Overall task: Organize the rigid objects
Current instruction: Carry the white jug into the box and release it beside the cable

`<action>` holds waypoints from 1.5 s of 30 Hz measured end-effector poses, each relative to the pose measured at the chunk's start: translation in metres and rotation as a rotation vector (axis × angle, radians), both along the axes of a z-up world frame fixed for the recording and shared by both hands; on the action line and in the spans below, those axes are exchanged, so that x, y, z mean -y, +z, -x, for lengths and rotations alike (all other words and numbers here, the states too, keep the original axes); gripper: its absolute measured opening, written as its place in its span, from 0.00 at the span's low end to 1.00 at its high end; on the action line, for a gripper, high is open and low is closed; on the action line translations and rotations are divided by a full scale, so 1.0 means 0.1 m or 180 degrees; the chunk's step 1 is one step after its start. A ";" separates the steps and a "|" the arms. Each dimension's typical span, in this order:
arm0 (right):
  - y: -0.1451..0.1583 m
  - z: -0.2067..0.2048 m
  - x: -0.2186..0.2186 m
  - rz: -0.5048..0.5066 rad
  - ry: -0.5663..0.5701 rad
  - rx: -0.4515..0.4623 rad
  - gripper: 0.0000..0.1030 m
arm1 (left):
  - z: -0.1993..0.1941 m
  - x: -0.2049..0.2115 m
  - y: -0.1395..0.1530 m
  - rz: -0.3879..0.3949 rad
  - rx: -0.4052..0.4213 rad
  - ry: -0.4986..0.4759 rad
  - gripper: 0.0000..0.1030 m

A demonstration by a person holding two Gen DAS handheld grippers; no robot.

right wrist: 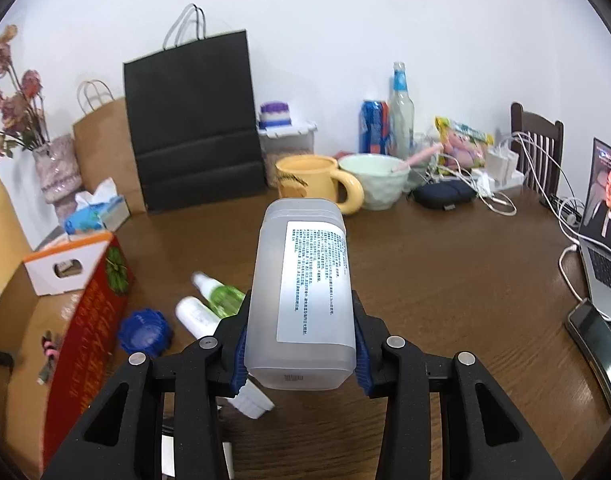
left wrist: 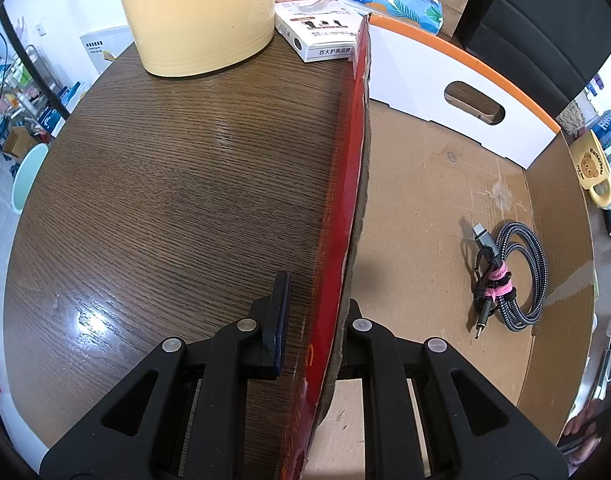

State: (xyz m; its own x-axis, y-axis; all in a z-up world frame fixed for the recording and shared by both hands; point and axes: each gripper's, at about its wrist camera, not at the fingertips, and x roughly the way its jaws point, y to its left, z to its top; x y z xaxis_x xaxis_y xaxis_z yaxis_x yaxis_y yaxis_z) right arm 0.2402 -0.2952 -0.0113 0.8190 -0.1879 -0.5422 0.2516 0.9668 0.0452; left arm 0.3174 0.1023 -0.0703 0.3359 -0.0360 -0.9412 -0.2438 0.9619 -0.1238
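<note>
Left wrist view: the left claw (left wrist: 311, 320) is clamped tight on the red side wall (left wrist: 347, 216) of the cardboard box (left wrist: 433, 208), steadying it on the counter (left wrist: 165, 184). A coiled braided cable (left wrist: 509, 276) lies on the box floor. That wall is thin card, likely to flex.

Right wrist view: the right claw (right wrist: 299, 340) grips a frosted plastic bottle (right wrist: 305, 292) across its lower body, clear of the counter, just right of the box. It looks light and stiff but smooth (slippery, I'd guess), so a broad-side hold suits it. Two small spray bottles (right wrist: 209, 300) and a blue lid (right wrist: 143, 332) wait beside the box.
</note>
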 end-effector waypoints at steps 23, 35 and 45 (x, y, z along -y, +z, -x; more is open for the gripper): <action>0.47 -0.15 -0.98 0.0233 0.0794 0.0298 0.44 | -0.01 0.01 0.00 0.0010 -0.0005 -0.0012 0.11; 0.66 -0.48 -1.75 0.0356 0.1335 0.0325 0.44 | -0.02 0.02 -0.02 0.0030 -0.0012 -0.0029 0.11; 0.51 -0.78 -2.27 0.0589 0.1716 0.0008 0.44 | -0.03 0.03 -0.01 0.0029 0.0003 -0.0031 0.11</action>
State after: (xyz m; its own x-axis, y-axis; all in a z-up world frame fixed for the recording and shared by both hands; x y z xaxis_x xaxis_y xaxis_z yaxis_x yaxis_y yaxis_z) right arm 0.3187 -0.0683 0.0394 0.8267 0.1653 -0.5379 -0.2794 0.9503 -0.1373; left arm 0.3200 0.0993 -0.0717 0.3363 -0.0478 -0.9405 -0.2343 0.9631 -0.1327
